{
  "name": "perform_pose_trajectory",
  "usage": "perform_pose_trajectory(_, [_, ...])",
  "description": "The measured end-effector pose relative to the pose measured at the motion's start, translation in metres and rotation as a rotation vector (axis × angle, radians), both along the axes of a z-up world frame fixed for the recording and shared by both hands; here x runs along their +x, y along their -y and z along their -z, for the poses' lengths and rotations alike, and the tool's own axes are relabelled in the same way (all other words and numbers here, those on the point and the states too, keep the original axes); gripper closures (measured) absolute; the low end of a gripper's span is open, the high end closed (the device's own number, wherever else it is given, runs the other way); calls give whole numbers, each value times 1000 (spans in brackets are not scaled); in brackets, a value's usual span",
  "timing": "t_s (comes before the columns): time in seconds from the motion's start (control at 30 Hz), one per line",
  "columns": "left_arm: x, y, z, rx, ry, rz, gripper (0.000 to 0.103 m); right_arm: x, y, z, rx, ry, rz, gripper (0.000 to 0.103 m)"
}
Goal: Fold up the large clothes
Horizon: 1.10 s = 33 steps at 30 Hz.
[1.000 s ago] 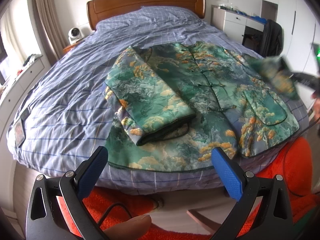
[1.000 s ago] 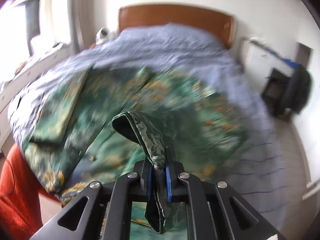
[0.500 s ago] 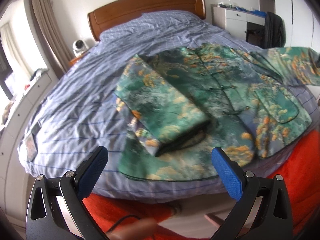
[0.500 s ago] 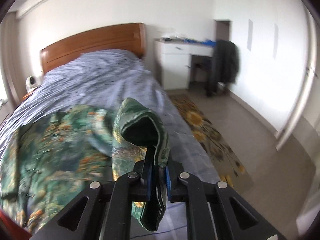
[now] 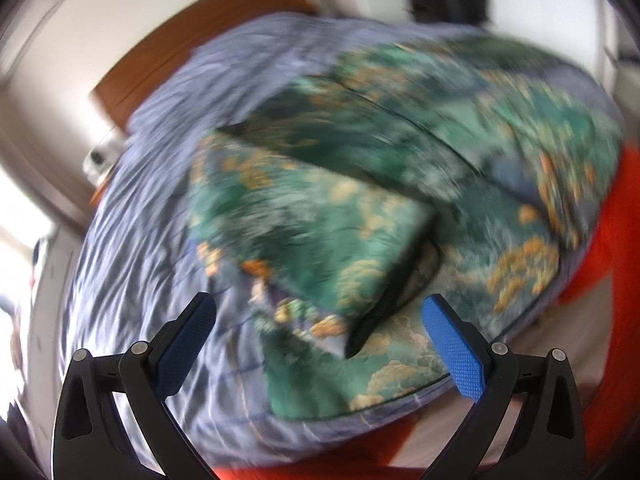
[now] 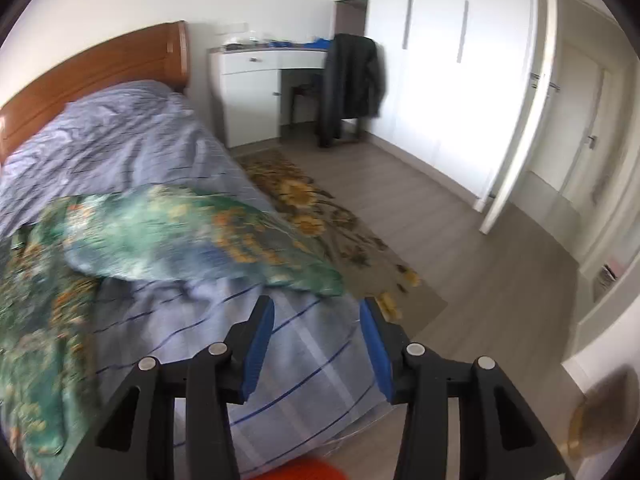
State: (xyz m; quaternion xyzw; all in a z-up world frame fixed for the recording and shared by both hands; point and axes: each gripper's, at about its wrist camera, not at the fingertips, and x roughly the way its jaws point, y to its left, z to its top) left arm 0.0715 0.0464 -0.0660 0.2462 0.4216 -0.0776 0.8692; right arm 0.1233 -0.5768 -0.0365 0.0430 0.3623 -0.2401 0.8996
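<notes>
A green floral padded jacket (image 5: 400, 184) lies spread on the bed; the left wrist view is blurred. One sleeve (image 5: 320, 236) is folded across the body. My left gripper (image 5: 320, 340) is open and empty, just short of the jacket's hem. In the right wrist view the other sleeve (image 6: 200, 240) lies stretched out on the bedspread toward the bed's edge. My right gripper (image 6: 318, 344) is open and empty, just behind the sleeve's cuff (image 6: 320, 278).
The bed has a blue checked cover (image 6: 132, 136) and a wooden headboard (image 6: 100, 68). A white desk (image 6: 260, 80) and a chair with a dark coat (image 6: 352, 84) stand beyond. A flowered rug (image 6: 328, 220) lies on the floor. Orange fabric (image 5: 624, 240) is at the bed's foot.
My right gripper has opened and let go of the sleeve, which now lies stretched out on the bed. My left gripper has swung closer to the jacket and tilted.
</notes>
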Motion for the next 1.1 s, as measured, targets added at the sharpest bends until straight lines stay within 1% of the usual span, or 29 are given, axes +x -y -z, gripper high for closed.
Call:
perform_pose_trajectory(0.03, [5, 7, 9, 14, -13, 51, 0, -5, -13, -2, -1, 5, -30, 56])
perform_pose_trajectory(0.07, [11, 11, 16, 24, -19, 77, 0, -8, -23, -3, 0, 9, -58, 55])
perform_pose_trajectory(0.13, [28, 16, 32, 38, -42, 100, 0, -12, -50, -5, 15, 13, -126, 53])
perform_pose_trajectory(0.2, [47, 17, 48, 56, -68, 100, 0, -12, -77, -6, 42, 17, -199, 53])
perform_pose_trajectory(0.23, [54, 15, 54, 48, -83, 98, 3, -14, -90, -7, 55, 19, -233, 53])
perform_pose_trajectory(0.27, [63, 11, 58, 9, -115, 99, 9, -16, -103, -7, 65, 21, -264, 53])
perform_pose_trajectory(0.3, [70, 5, 61, -62, -157, 97, 34, -17, -117, -7, 75, 21, -299, 53])
perform_pose_trajectory(0.33, [75, -1, 59, -131, -194, 92, 71, -18, -130, -8, 82, 20, -329, 53])
perform_pose_trajectory(0.37, [79, -8, 53, -203, -209, 74, 88, -17, -143, -8, 86, 19, -360, 53])
perform_pose_trajectory(0.4, [79, -14, 43, -246, -191, 50, 93, -18, -156, -9, 87, 18, -395, 53])
perform_pose_trajectory(0.43, [77, -21, 31, -290, -162, 32, 94, -20, -169, -10, 83, 17, -430, 53])
perform_pose_trajectory(0.53, [68, -59, -12, -417, -44, -84, 94, -23, -202, -12, 57, 19, -516, 53])
perform_pose_trajectory(0.6, [57, -102, -43, -498, 47, -200, 94, -24, -216, -13, 48, 18, -554, 53])
perform_pose_trajectory(0.67, [46, -147, -64, -552, 114, -307, 93, -21, -231, -11, 45, 12, -593, 53])
perform_pose_trajectory(0.7, [39, -172, -73, -557, 149, -372, 92, -21, -235, -11, 46, 11, -608, 53])
perform_pose_trajectory(0.77, [26, -212, -79, -517, 198, -495, 85, -21, -244, -9, 52, 13, -635, 53])
perform_pose_trajectory(0.8, [19, -232, -81, -484, 226, -568, 74, -19, -248, -8, 56, 12, -645, 53])
perform_pose_trajectory(0.83, [10, -246, -81, -456, 255, -626, 56, -17, -251, -7, 61, 10, -652, 53])
perform_pose_trajectory(0.87, [0, -261, -80, -430, 282, -689, 46, -15, -253, -5, 66, 7, -656, 53])
perform_pose_trajectory(0.9, [-12, -276, -76, -415, 303, -751, 34, -15, -253, -4, 69, 5, -657, 53])
perform_pose_trajectory(0.93, [-21, -285, -73, -413, 311, -793, 31, -14, -254, -3, 71, 3, -657, 53])
perform_pose_trajectory(1.0, [-35, -297, -60, -425, 281, -857, 31, -15, -252, -1, 71, -1, -653, 53])
perform_pose_trajectory(1.07, [-41, -291, -49, -440, 243, -870, 31, -14, -248, 2, 70, -9, -640, 53])
perform_pose_trajectory(1.1, [-42, -282, -42, -456, 214, -854, 31, -13, -245, 5, 73, -17, -630, 53])
